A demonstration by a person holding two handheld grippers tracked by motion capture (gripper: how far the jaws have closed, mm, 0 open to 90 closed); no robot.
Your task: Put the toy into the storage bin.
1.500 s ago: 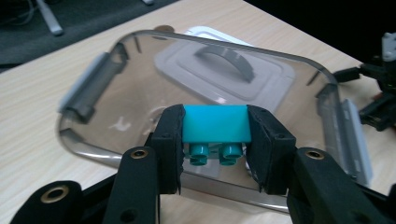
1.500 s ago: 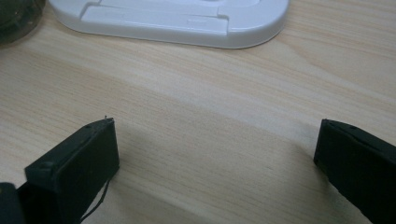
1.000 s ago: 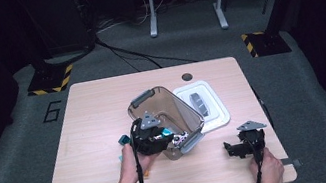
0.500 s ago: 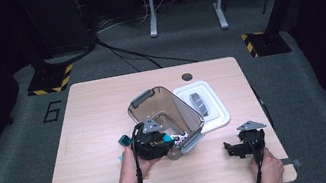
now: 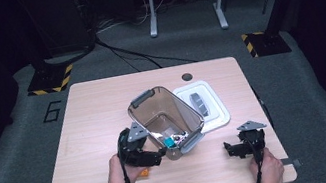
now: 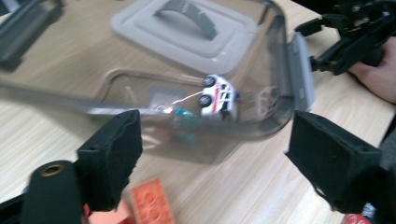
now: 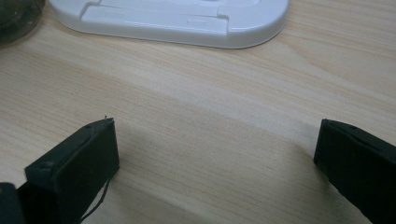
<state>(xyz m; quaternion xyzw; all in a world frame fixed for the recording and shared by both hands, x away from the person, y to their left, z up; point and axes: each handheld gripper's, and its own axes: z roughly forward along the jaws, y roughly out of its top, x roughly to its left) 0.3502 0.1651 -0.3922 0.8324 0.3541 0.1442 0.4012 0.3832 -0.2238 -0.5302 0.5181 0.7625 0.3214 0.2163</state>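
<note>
High view: on the desk (image 5: 94,114), your left hand-held gripper (image 5: 154,156) sits at the near rim of the tilted clear bin (image 5: 166,119); the white lid (image 5: 206,104) lies just beside the bin. Your right hand-held gripper (image 5: 235,150) rests well apart.

Left gripper view: your jaws stand wide, holding nothing; a white toy car (image 6: 217,95) and a teal piece (image 6: 184,122) lie inside the bin; an orange brick (image 6: 152,203) lies on the desk.

Right gripper view: your jaws are spread over bare desk, near the lid's edge.
</note>
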